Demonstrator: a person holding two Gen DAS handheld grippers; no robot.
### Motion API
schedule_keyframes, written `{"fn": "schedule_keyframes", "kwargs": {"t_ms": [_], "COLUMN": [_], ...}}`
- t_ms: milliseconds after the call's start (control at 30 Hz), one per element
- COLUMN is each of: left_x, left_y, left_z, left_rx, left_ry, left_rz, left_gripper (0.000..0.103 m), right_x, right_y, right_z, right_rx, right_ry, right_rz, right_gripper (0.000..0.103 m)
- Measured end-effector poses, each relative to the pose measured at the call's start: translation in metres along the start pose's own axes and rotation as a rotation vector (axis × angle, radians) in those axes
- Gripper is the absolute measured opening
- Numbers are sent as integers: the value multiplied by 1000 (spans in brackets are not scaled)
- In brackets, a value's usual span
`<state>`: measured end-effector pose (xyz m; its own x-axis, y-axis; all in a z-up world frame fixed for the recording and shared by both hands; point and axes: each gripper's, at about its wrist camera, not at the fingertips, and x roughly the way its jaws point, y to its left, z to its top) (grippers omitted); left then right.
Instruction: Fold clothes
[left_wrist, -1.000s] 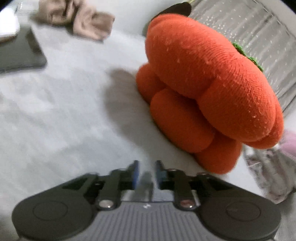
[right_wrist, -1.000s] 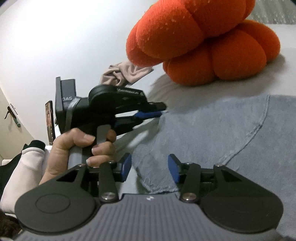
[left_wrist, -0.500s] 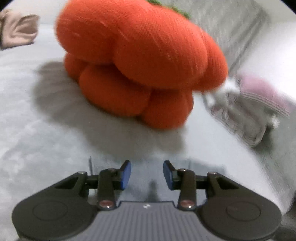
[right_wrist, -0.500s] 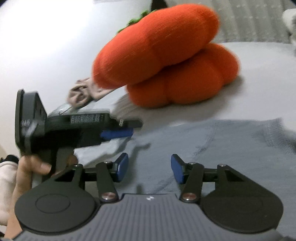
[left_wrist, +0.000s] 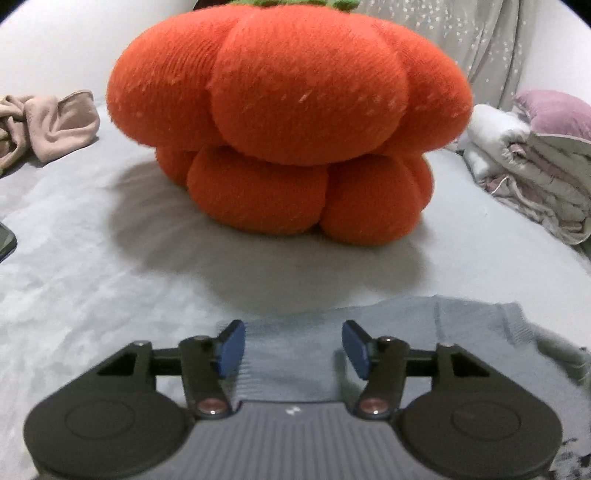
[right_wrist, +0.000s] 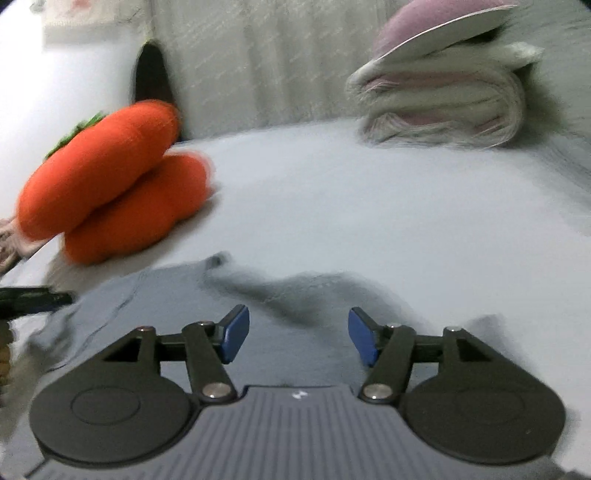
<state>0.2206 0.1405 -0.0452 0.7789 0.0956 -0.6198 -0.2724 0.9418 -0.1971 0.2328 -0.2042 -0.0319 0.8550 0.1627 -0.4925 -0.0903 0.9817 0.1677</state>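
Observation:
A grey-blue knit garment (left_wrist: 388, 343) lies flat on the light grey bed. My left gripper (left_wrist: 293, 345) is open and empty, its blue pads just above the garment's far edge. In the right wrist view the same garment (right_wrist: 155, 295) lies under my right gripper (right_wrist: 299, 334), which is open and empty over its right part. The tip of the left gripper shows at the left edge of the right wrist view (right_wrist: 33, 297). The right wrist view is blurred.
A big orange pumpkin plush (left_wrist: 288, 122) sits just beyond the garment, also in the right wrist view (right_wrist: 110, 181). A beige garment (left_wrist: 48, 125) lies far left. A folded white and pink quilt with a purple pillow (left_wrist: 535, 158) lies far right.
Both grippers opened wider, the left from nearly shut. The left swung right to face the plush and the garment's edge. The right swung right, away from the left gripper.

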Motion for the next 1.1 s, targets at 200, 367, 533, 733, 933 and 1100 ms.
{"fn": "schedule_keyframes", "kwargs": {"t_ms": [200,367,533,733,933,1100], "left_x": [-14,-3,11,38,75,83], "left_y": [-38,-99,-150,-182,-194,-168], "left_z": [4,9,9,-4,-27,-18], "left_rx": [27,173,233,117,140,56], "left_ry": [0,51,24,-43,-115,-68], "left_rz": [-145,-150,-148,-116,-19,-216], "left_gripper": [74,76,78,89,89,89], "right_x": [-14,-21,-24,-15,-5,6], "right_y": [-57,-86,-85,-89,-83,-67], "right_z": [-8,-12,-15,-16,-19,-19], "right_rx": [68,164,159,176,128,82], "right_ry": [-46,-83,-79,-48,-31,-23], "right_rz": [-106,-145,-132,-102,-130,-116], "right_gripper": [64,64,64,64,64,64]}}
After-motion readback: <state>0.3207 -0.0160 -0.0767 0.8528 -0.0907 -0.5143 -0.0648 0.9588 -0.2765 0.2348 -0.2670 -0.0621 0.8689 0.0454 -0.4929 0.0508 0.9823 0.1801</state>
